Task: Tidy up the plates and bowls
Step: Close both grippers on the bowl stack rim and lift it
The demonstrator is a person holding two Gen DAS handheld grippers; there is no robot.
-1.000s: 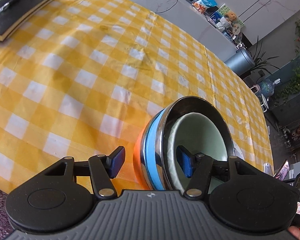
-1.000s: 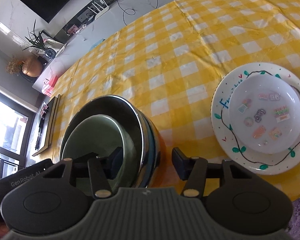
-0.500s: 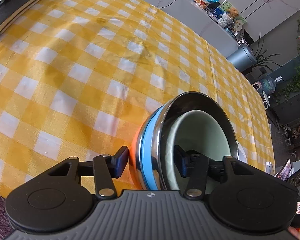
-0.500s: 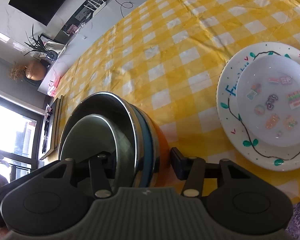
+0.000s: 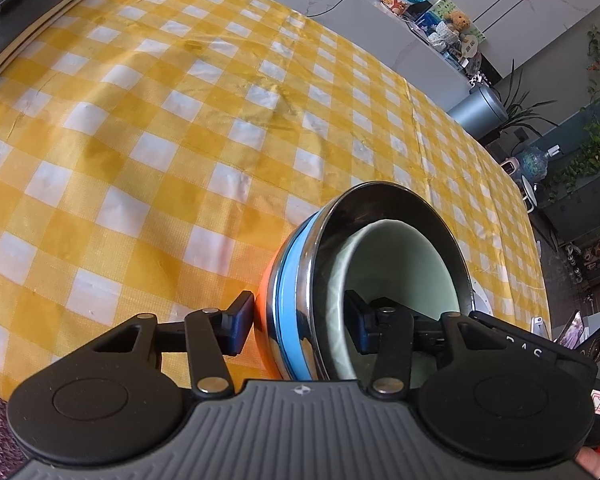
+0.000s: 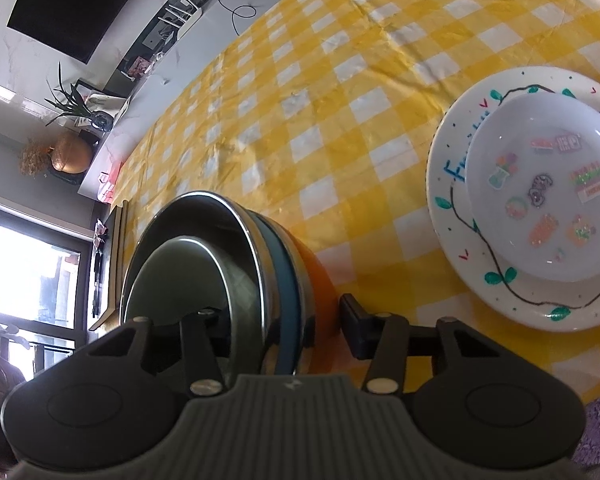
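Observation:
A nested stack of bowls (image 5: 320, 280) stands on the yellow checked tablecloth: orange outermost, then blue, steel, and a pale green bowl (image 5: 396, 268) inside. My left gripper (image 5: 300, 328) straddles the stack's near rim, one finger pressed on the orange wall, the other inside the green bowl. My right gripper (image 6: 284, 324) straddles the stack (image 6: 260, 264) from the other side; its outer finger (image 6: 354, 330) stands slightly off the orange wall. Two stacked white plates (image 6: 528, 200), the smaller one on the painted one, lie to the right.
A black notebook (image 5: 24, 16) with a pen lies at the table's far left corner. The table's near edge (image 6: 560, 380) runs just below the plates, with purple carpet beyond. A counter with snacks and a bin stands past the far edge.
My left gripper has closed onto the stack's wall. Both views have shifted slightly around the stack; the plates have slid right in the right wrist view.

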